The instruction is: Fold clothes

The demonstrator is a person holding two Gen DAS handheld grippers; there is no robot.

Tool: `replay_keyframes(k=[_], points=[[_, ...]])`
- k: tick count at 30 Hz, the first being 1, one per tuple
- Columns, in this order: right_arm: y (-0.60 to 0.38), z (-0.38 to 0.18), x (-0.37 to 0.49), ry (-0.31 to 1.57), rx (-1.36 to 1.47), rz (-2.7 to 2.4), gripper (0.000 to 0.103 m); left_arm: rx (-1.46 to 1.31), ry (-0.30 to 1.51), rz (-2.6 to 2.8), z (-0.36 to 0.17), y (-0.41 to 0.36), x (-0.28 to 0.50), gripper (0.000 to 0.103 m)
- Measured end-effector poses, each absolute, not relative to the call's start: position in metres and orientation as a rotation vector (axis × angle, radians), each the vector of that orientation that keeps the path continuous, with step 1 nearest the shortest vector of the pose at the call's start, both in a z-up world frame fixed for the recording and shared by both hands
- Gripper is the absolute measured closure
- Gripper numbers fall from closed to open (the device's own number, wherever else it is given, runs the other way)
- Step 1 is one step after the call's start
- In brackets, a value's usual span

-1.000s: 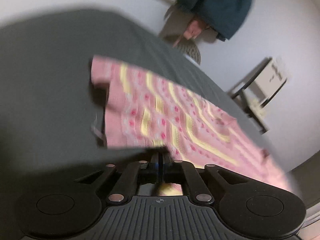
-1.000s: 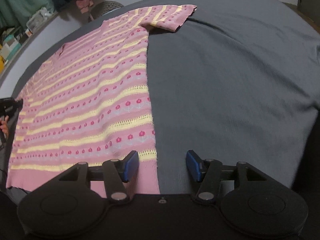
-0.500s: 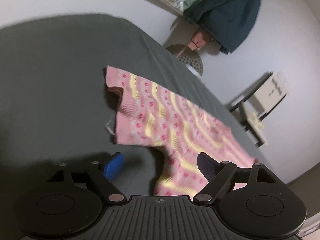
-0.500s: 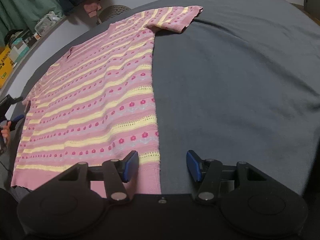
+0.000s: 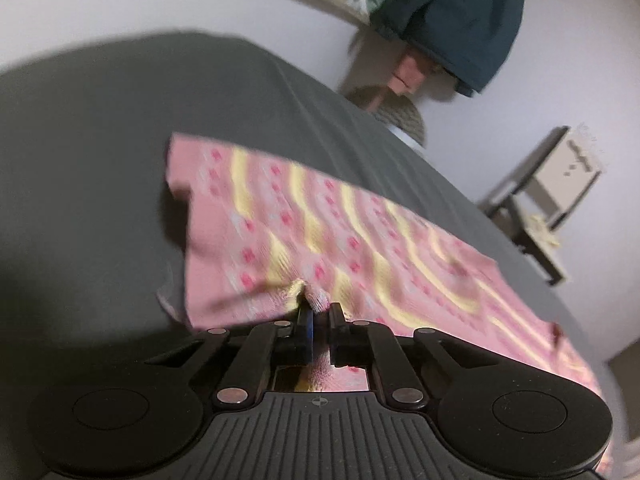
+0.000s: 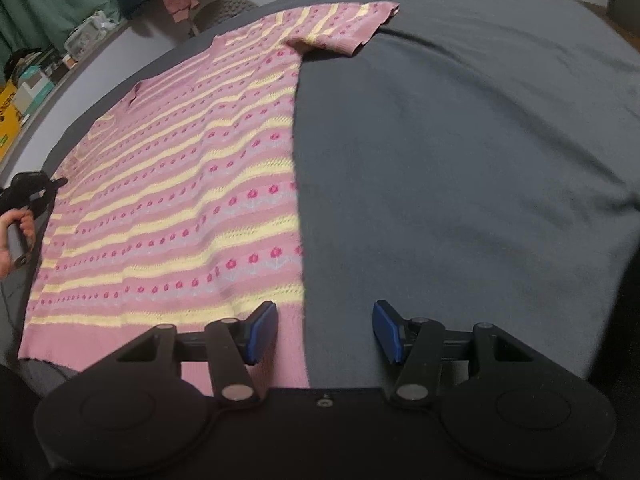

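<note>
Grey bedspread, left gripper pinching pink sweater

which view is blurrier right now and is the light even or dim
Left wrist view: the pink sweater is smeared with motion blur near the left gripper, which casts a dark shadow on the grey cover. Right wrist view: much sharper, dim even light, fisheye bending the edges.

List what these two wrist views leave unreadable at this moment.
- Left wrist view: motion blur smears the pink sweater; how much knit the left gripper pinches is unclear.
- Right wrist view: the right gripper body covers the sweater's near hem corner.
- Right wrist view: the yellow box is cut off by the edge, its print unreadable.
</note>
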State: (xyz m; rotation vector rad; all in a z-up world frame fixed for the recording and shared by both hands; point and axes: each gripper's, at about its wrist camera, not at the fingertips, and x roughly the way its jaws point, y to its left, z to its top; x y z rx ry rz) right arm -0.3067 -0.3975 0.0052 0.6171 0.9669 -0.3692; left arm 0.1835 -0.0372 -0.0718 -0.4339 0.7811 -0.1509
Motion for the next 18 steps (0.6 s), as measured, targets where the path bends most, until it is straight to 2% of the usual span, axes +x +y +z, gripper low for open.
replay_keyframes(k=[4,5,7,8,9,11,12,14,15,16,17,18], points=[[-0.392,0.001,-0.303,0.985,0.613,-0.300,0.056,-0.317,0.750,-0.136,-0.055,-0.041,0.202,0.096],[-0.391,0.000,-0.303,0.986,0.598,-0.304,0.060,-0.274,0.748,-0.143,-0.053,-0.045,0.206,0.096],[-0.391,-0.001,-0.304,0.987,0.598,-0.303,0.073,-0.203,0.760,-0.152,-0.052,-0.053,0.210,0.096],[-0.392,-0.001,-0.305,0.988,0.612,-0.297,0.093,-0.173,0.771,-0.155,-0.053,-0.056,0.212,0.096],[-0.393,0.000,-0.306,0.989,0.633,-0.285,0.099,-0.147,0.782,-0.159,-0.053,-0.059,0.212,0.096],[-0.391,0.004,-0.308,0.977,0.631,-0.282,0.099,-0.156,0.798,-0.185,-0.055,-0.058,0.207,0.096],[-0.389,0.007,-0.309,0.979,0.604,-0.301,0.099,-0.160,0.807,-0.197,-0.056,-0.056,0.204,0.091],[-0.385,0.012,-0.309,0.981,0.551,-0.340,0.094,-0.170,0.826,-0.214,-0.053,-0.047,0.188,0.082],[-0.384,0.013,-0.309,0.980,0.536,-0.351,0.088,-0.176,0.828,-0.219,-0.051,-0.042,0.177,0.069],[-0.385,0.011,-0.310,0.973,0.551,-0.343,0.084,-0.187,0.822,-0.212,-0.048,-0.037,0.163,0.045],[-0.387,0.009,-0.310,0.962,0.578,-0.337,0.076,-0.197,0.817,-0.205,-0.045,-0.031,0.149,0.030],[-0.390,0.005,-0.310,0.950,0.614,-0.329,0.075,-0.213,0.810,-0.200,-0.041,-0.027,0.134,0.015]])
